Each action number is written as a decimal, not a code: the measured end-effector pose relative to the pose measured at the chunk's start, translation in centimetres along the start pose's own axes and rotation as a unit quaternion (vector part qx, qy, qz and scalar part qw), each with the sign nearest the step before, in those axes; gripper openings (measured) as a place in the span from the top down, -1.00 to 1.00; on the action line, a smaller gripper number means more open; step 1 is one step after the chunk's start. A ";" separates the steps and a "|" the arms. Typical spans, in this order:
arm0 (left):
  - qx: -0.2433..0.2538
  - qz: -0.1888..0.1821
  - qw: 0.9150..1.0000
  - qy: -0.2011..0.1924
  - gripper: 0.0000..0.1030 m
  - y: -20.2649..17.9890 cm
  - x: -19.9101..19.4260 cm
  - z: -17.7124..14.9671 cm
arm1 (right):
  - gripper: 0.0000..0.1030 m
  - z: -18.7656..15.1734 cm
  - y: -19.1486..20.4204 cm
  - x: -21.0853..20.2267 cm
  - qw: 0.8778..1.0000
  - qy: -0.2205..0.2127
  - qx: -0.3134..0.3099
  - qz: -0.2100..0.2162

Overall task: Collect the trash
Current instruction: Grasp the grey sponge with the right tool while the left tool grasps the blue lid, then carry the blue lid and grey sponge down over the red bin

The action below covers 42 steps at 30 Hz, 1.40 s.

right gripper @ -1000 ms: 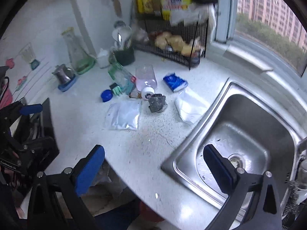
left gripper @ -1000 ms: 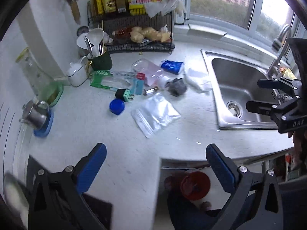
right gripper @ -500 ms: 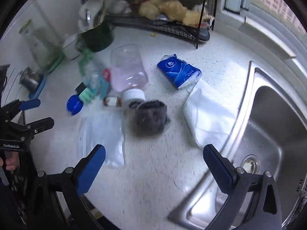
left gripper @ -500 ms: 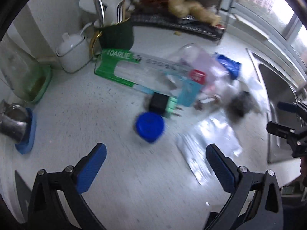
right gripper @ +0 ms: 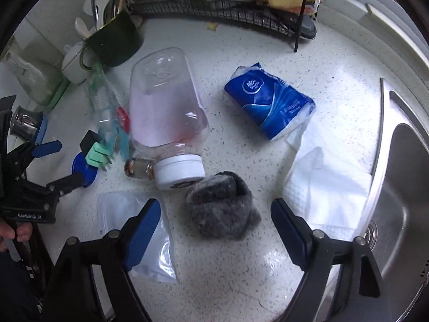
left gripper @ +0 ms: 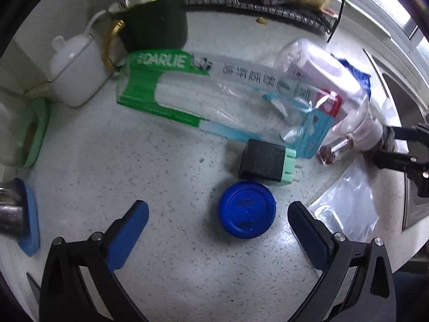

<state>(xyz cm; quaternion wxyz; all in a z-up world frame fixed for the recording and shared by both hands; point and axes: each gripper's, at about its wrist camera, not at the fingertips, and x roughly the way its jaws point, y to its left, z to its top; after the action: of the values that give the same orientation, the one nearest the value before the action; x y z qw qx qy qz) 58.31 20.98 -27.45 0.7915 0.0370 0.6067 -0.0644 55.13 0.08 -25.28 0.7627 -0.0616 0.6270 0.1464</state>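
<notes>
On my left I can read "DARLIE" in white on the green end of the toothbrush pack (left gripper: 187,91), lying flat on the speckled counter (left gripper: 134,161) in front of the dark mug (left gripper: 155,24); Chinese print runs along its clear part, too small for me to make out. My left tongs (left gripper: 217,214) stand wide apart with nothing in them, the blue lid (left gripper: 246,209) on the counter between the tips, just below the black plug (left gripper: 262,163). A second ago this view took in the whole counter and sink; now the litter fills it. Further right lies the tipped clear jar (right gripper: 166,102) with its white cap, then the blue tissue packet (right gripper: 270,104), its logo unreadable. My right tongs (right gripper: 214,214) are closing, the grey fuzzy wad (right gripper: 222,214) between the tips, not yet pinched. The white paper towel (right gripper: 327,187) lies beside the sink (right gripper: 402,187).
</notes>
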 end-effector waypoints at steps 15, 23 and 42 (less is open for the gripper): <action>0.002 -0.003 1.000 0.016 -0.57 1.5 2.1 1.2 | 0.21 1.6 1.1 1.9 0.999 0.009 -0.022 -0.032; 0.004 0.003 1.000 0.009 0.18 0.2 1.7 2.1 | 0.35 0.3 2.6 1.6 0.999 0.001 -0.033 -0.025; -0.005 -0.021 0.997 -0.077 0.18 -10.3 -8.4 -4.1 | 0.38 -7.4 1.0 -8.4 0.998 -0.064 -0.018 0.003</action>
<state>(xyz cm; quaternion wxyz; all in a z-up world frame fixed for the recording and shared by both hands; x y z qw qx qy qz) 50.73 11.80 -20.16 0.8347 0.0147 0.5446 -0.0806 46.44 -2.22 -18.56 0.7996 -0.0638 0.5741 0.1641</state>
